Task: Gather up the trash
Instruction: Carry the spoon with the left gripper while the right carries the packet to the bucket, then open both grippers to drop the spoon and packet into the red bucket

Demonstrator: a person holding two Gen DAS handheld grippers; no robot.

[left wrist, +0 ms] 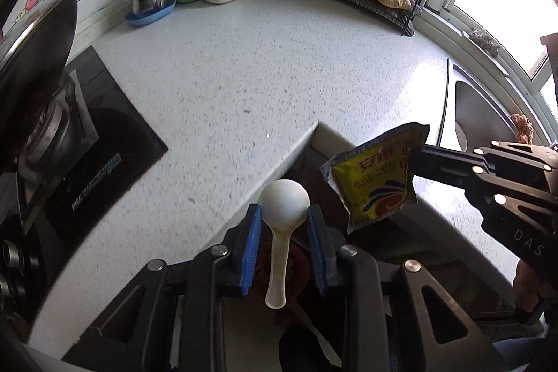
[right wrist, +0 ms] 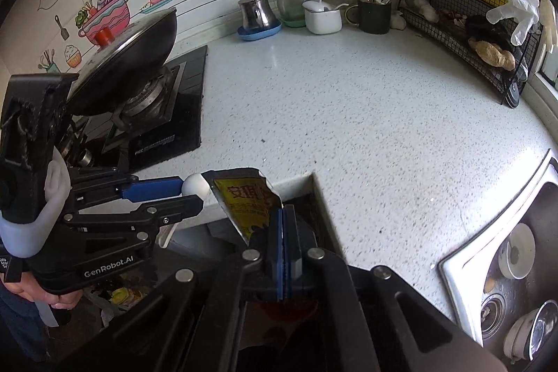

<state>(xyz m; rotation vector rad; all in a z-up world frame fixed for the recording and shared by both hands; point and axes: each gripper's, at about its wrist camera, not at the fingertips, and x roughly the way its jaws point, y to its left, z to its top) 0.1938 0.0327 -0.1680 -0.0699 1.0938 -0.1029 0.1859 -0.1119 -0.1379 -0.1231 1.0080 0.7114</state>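
A white plastic spoon (left wrist: pixel 279 232), bowl pointing away and handle toward the camera, sits clamped in the left tongs (left wrist: pixel 284 215) beyond the speckled counter (left wrist: pixel 244 75) edge; the right tongs (right wrist: pixel 283 222) pinch a crumpled yellow foil packet (right wrist: pixel 247 201), tilted, torn top leaning up-left

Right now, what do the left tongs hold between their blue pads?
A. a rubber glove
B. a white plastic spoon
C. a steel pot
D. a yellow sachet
B: the left tongs grip a white plastic spoon by its bowl, while the yellow sachet is in the right tongs.
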